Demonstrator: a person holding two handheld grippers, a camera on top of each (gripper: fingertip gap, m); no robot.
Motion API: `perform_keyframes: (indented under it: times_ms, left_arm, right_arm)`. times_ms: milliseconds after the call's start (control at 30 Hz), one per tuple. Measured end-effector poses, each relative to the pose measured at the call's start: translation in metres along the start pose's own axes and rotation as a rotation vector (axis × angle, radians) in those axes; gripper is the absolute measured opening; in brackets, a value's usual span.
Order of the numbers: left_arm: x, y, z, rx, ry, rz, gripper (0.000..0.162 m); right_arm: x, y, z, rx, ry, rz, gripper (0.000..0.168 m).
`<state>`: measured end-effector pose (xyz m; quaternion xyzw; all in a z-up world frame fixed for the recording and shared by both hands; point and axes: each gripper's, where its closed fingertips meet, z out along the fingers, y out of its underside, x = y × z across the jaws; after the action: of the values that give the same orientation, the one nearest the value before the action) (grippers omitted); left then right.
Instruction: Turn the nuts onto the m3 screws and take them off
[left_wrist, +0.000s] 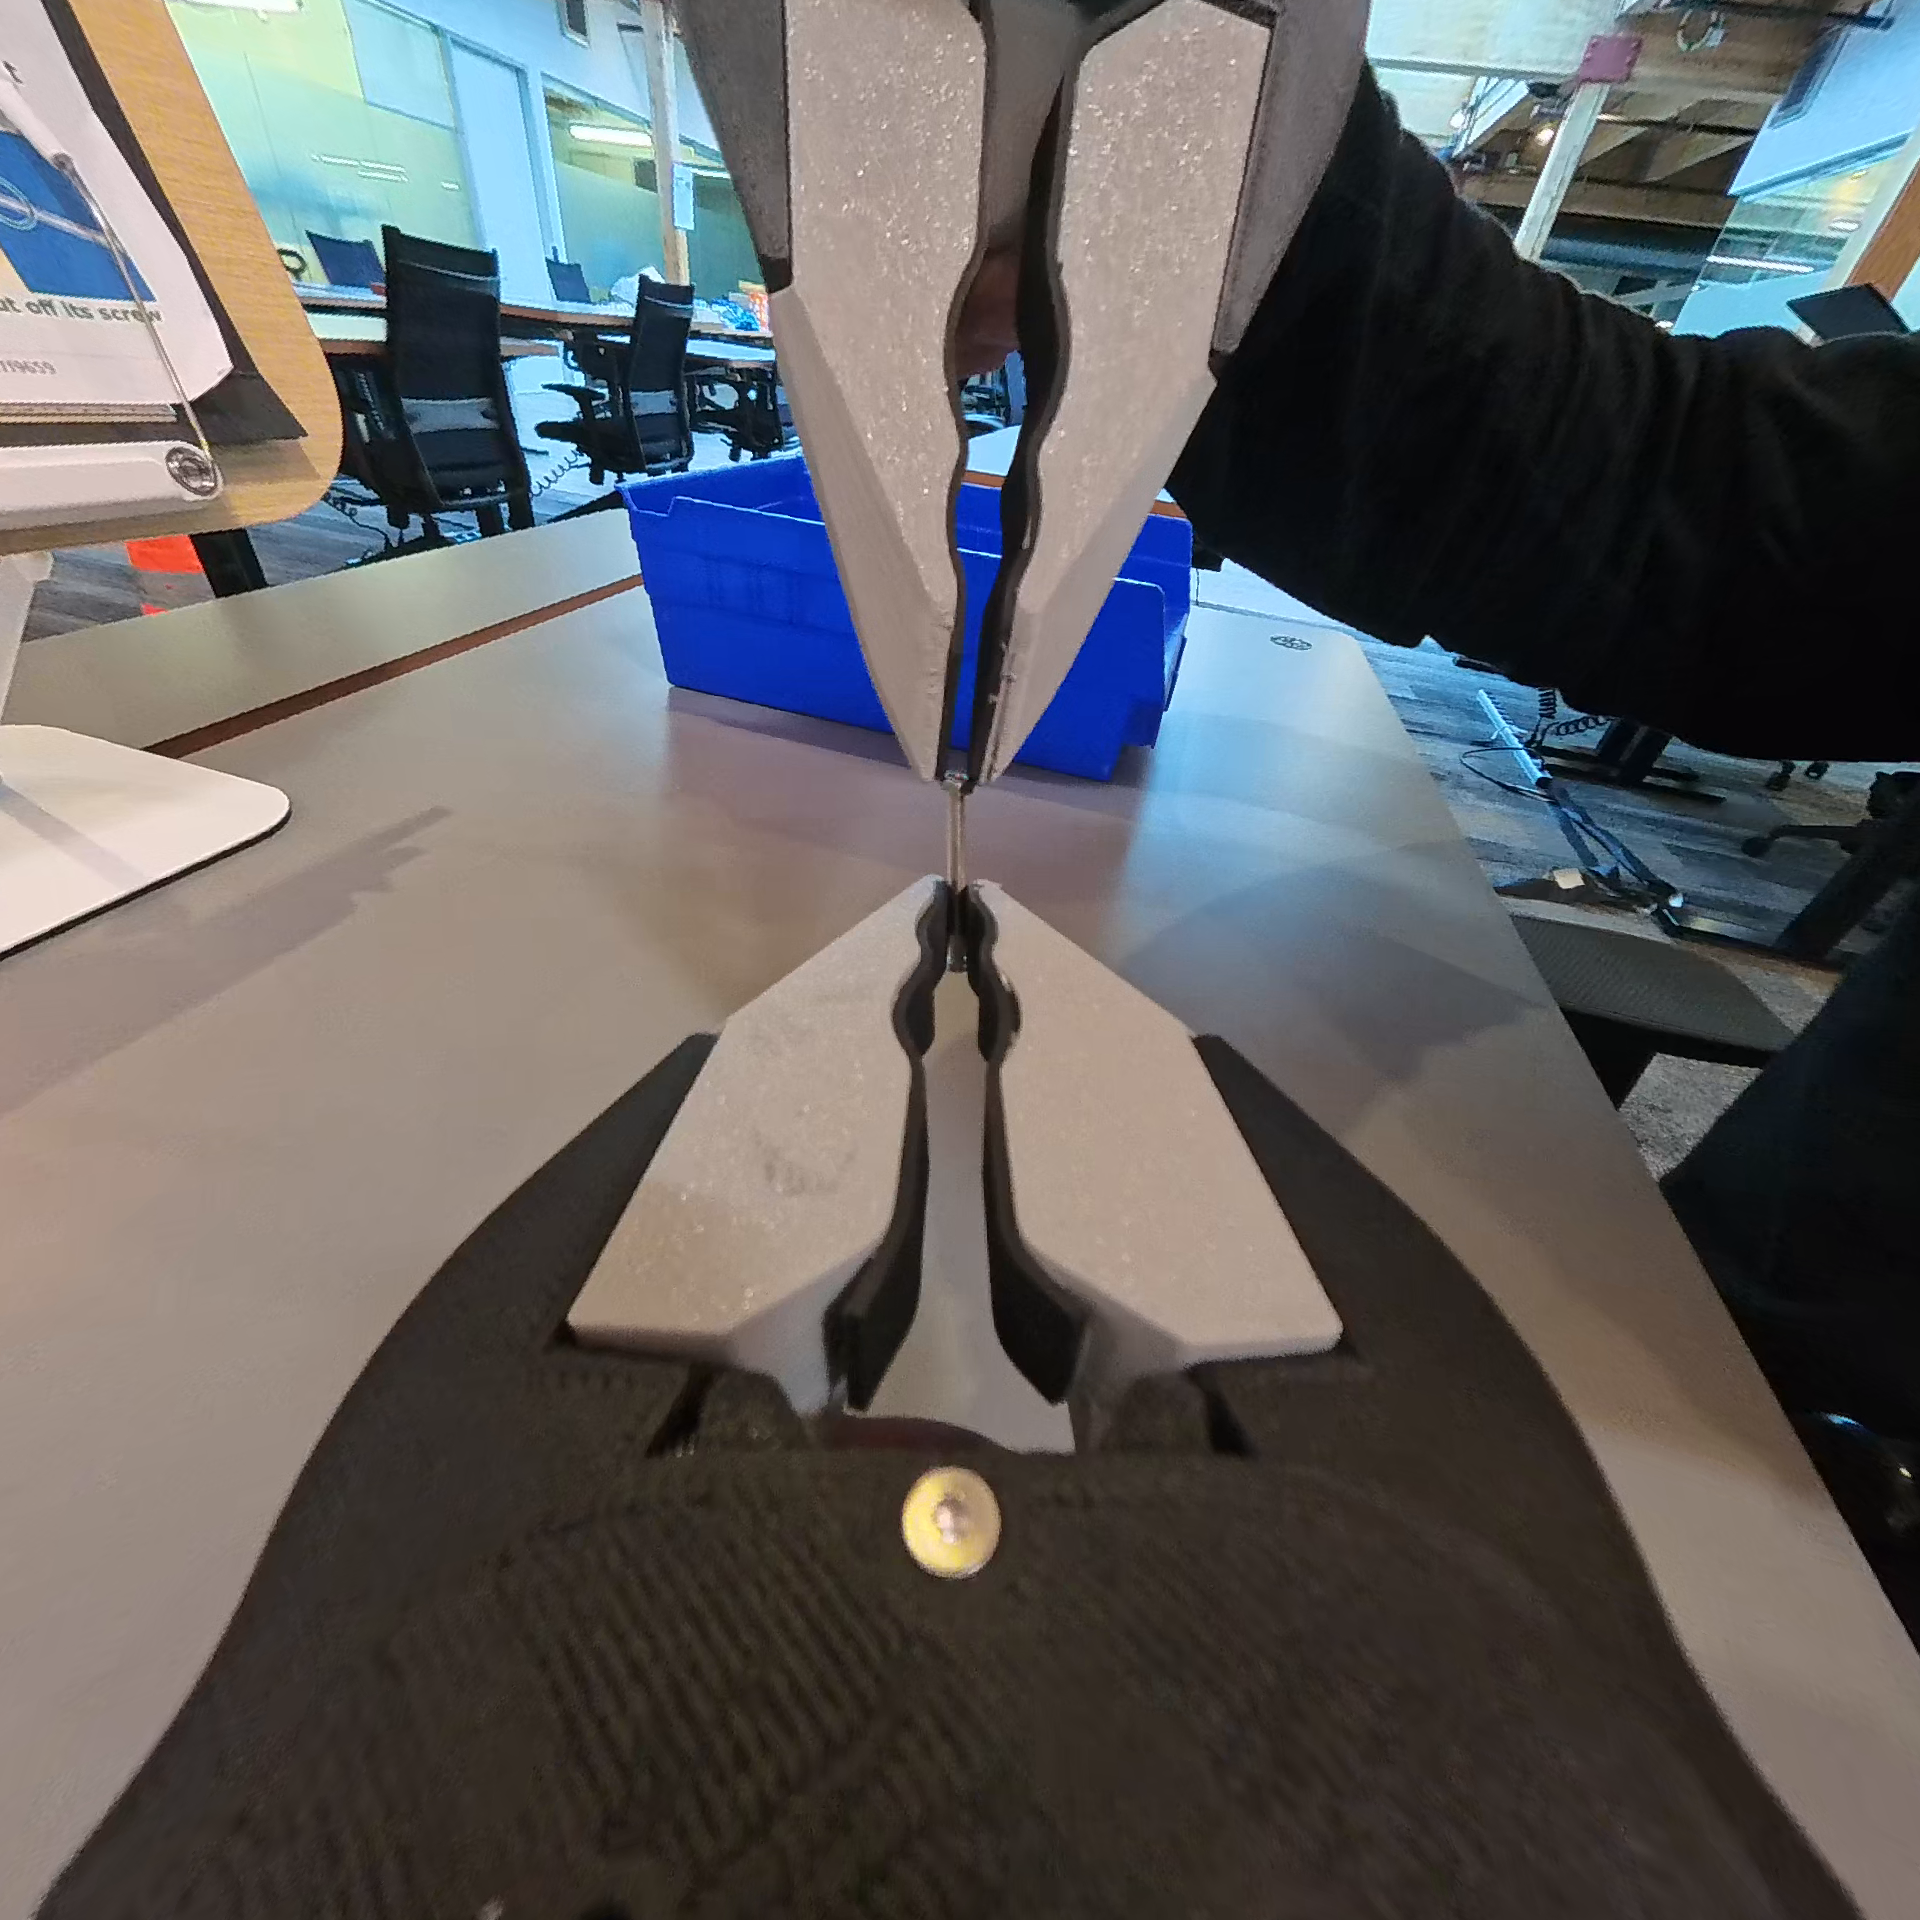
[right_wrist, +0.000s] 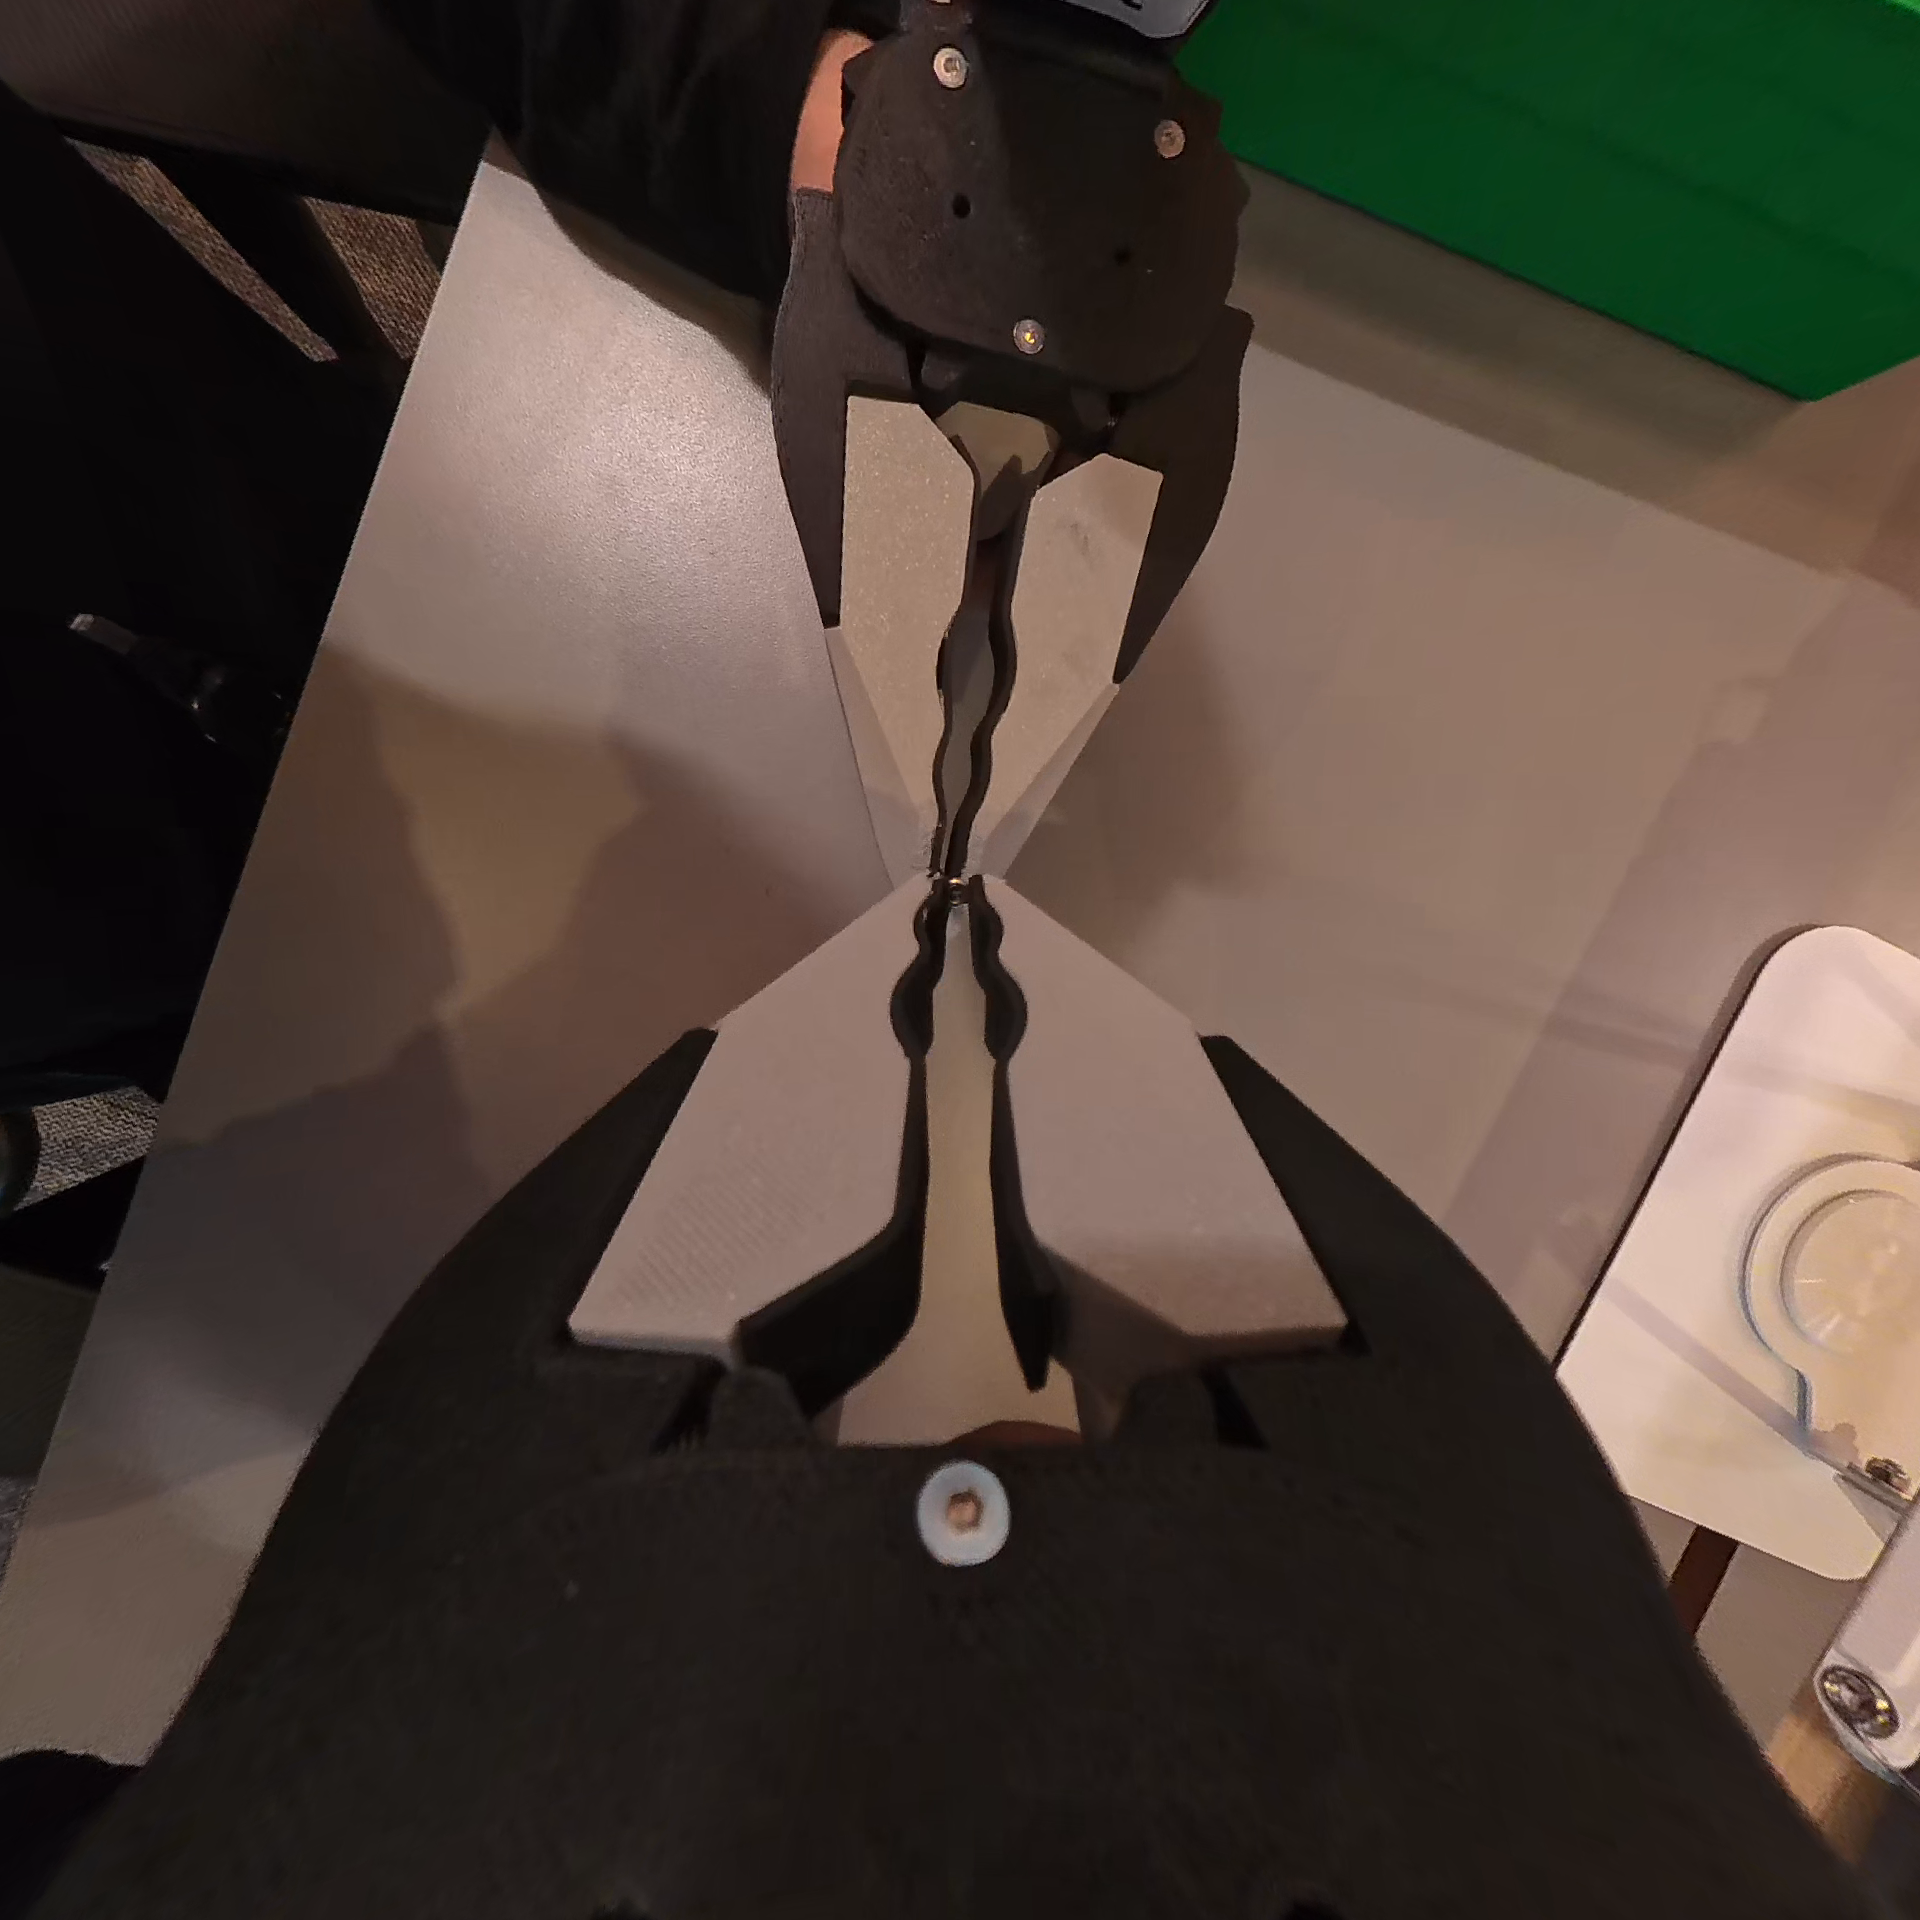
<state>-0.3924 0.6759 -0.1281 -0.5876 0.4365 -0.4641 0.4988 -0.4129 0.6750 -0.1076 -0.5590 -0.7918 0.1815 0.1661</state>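
In the left wrist view my left gripper is shut on the lower end of a thin silver M3 screw and holds it upright above the grey table. My right gripper comes down from above, tip to tip with the left, shut on a small nut at the screw's upper end. In the right wrist view my right gripper pinches the dark nut, and the left gripper meets it from the far side. The screw's shaft is hidden there.
A blue plastic bin stands on the table behind the grippers. A white stand base with a sign lies at the left and shows in the right wrist view. A green bin lies at the far right. A black-sleeved arm reaches in. Less than 4 cm separates the two grippers' tips.
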Motion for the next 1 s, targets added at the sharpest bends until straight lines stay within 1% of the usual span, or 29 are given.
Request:
perform_keyframes:
  times_ms: [433,1000]
  left_arm:
    - [-0.0001,0.0015,0.0007,-0.012,-0.004,0.005,0.000]
    - [0.0000,0.0015,0.0003,-0.011,0.001,-0.002,0.000]
  right_arm:
    - [-0.0001,0.0009,0.0016,-0.037,-0.025,0.010,0.001]
    - [-0.0014,0.0004,0.0023,-0.036,-0.054,0.027,0.003]
